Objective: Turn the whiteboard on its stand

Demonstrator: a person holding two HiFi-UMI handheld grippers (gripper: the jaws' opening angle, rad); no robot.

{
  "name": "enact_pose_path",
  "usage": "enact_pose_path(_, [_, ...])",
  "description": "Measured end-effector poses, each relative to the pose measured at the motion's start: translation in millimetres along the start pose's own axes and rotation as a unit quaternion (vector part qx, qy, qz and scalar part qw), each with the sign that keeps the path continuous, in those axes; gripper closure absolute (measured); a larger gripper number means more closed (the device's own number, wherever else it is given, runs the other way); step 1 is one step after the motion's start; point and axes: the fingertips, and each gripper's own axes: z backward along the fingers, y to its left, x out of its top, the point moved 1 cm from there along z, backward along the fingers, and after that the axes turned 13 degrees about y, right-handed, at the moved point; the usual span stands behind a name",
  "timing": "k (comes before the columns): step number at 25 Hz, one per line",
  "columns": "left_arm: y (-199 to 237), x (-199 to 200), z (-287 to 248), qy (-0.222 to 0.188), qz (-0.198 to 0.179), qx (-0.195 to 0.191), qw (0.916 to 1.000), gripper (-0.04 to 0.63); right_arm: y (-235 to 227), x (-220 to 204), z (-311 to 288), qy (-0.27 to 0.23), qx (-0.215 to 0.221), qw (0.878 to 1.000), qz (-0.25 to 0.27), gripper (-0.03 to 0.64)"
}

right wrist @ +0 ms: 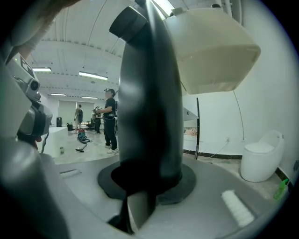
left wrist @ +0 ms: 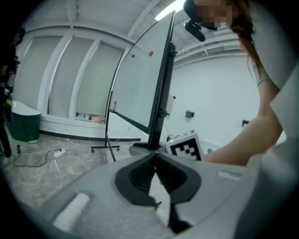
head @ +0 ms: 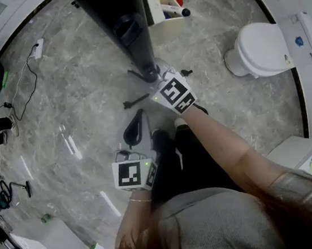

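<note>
The whiteboard [left wrist: 140,79] rests on its stand on the grey marble floor [head: 84,102], seen nearly edge-on just in front of the person. The right claw [head: 161,83] is clenched on the black frame at the board's near edge, and the frame fills the gap between its jaws. The left claw [left wrist: 155,156] is closed on nothing, held nearer the person and apart from the board.

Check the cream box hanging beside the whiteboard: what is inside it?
Head view: the cream box holds a black-capped white marker, something red and a white block. Its floor is hidden beneath them, and the dark edge of the whiteboard covers its left side.
</note>
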Motion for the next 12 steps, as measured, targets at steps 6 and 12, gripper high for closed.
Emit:
enact_pose_path(6, [-19, -7, -4, -0.016, 0.027, 0.025, 0.9992, 0.595, 9, -6, 16, -0.007, -0.015, 1.000, -0.004, 0.534])
enact_pose_path(12, [-25, -22, 17, -0.017, 0.035, 0.036, 0.9986, 0.594, 10, -5, 17, -0.006, -0.038, 0.999, -0.017, 0.529])
